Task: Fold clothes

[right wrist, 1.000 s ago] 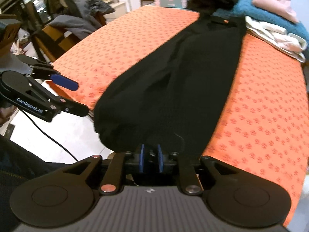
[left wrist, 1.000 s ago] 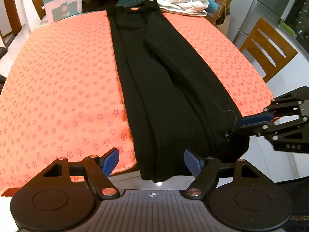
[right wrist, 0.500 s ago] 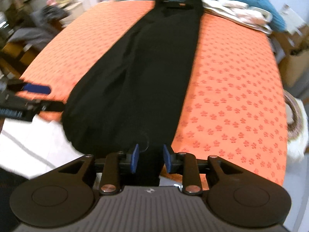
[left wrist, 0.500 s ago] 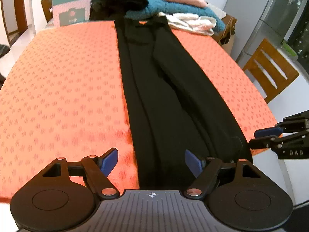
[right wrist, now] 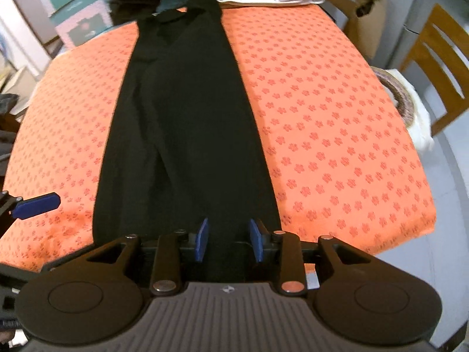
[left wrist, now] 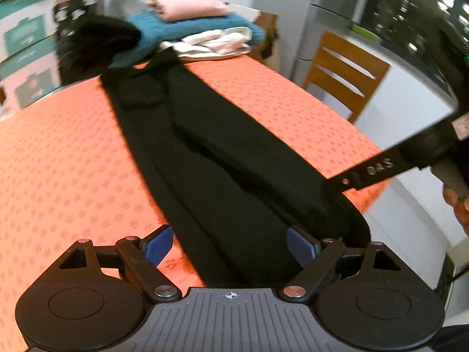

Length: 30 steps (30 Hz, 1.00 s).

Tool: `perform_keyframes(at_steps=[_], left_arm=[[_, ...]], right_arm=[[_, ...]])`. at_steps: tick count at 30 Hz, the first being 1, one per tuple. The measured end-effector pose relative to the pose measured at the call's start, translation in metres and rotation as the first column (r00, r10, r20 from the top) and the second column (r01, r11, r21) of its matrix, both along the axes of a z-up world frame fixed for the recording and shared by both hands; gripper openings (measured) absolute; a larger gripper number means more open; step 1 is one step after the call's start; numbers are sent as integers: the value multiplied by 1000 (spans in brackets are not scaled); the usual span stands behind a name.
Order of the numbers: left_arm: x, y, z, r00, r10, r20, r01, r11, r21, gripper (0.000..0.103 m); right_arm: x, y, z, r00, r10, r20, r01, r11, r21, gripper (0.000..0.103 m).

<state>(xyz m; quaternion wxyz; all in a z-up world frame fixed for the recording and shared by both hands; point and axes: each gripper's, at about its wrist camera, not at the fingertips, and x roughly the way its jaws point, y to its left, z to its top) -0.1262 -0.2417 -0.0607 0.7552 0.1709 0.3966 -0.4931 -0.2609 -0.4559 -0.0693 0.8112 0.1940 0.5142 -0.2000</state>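
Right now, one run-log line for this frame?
stage: pre-fold | black trousers flat lengthwise on orange tablecloth | left gripper open at hem | right gripper open at hem

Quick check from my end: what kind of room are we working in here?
Most likely a home dining area. The black trousers lie on a table under an orange patterned tablecloth, a wooden dining chair stands beside it, and folded clothes are piled at the far end.
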Motion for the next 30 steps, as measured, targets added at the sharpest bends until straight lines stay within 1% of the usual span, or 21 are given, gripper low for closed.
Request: perform_keyframes(at_steps=[3,5,8,12,15,18,22,24,26,27,28,30], left_arm=[[-10,-3,1,999,-45,23,45,999,-3,86],[-15,-5,2,998,-61,32,61,998,-9,86],[-19,-10,5,997,-60,38,61,998,-25,86],[-27,-18,10,999,-26,40,27,999,-23,86],[-35,-25,11,999,6,46,-5,1000,-15,86],[-47,-28,10,998,44,54,-44,999,1,86],[-68,-28,7,993,95,65,-97,995,22,86],[-79,-23,3,990,124,71,-126,992,29,86],[-87,-17,0,986,156,66,-158,987,31,86],[-91,-14,-2,982,179,63,-181,983,34,86],[-93,-10,-5,977,204,59,-206,978,37,86],[-96,-2,-10,969,242,53,-244,968,49,86]], right_arm=[[0,4,0,999,-40,-20,40,999,-9,39],[-7,3,1,999,-45,-13,45,999,-17,39],[-20,-5,4,998,-67,16,67,998,-9,39],[-43,-20,4,994,-84,67,84,996,4,41],[-60,-31,1,992,-67,105,65,998,20,41],[-74,-35,0,988,-9,157,4,999,34,42],[-90,-37,-2,971,110,211,-115,993,10,47],[-96,-37,-4,960,172,220,-174,985,-10,48],[-101,-38,-8,949,215,230,-219,976,-7,50],[-104,-38,-11,943,236,236,-242,970,-5,53],[-106,-38,-15,939,249,239,-257,966,5,55],[-109,-38,-24,927,285,242,-300,954,27,57]])
